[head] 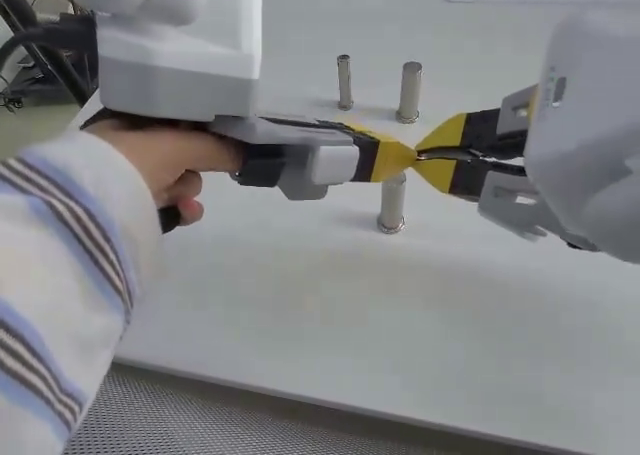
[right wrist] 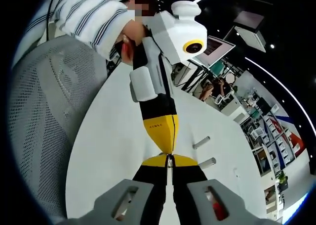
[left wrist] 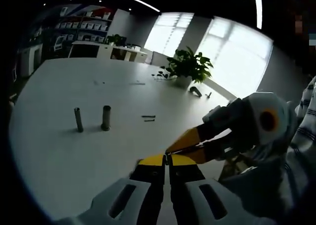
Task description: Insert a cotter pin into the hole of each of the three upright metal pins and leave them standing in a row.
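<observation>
I observe the left gripper [head: 404,159] and right gripper [head: 424,157] meeting tip to tip directly above the near metal pin [head: 392,207]; left jaws pressed together; right jaws pinching a thin cotter pin [head: 458,155]; the slim metal pin [head: 345,81] and stout metal pin [head: 410,92] stand behind it.

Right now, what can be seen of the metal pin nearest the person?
The nearest metal pin is a silvery cylinder with a wider collar at its foot. It stands upright on the white table, in front of two other pins. Its top is hidden behind the left gripper and right gripper, so contact there cannot be told.
</observation>
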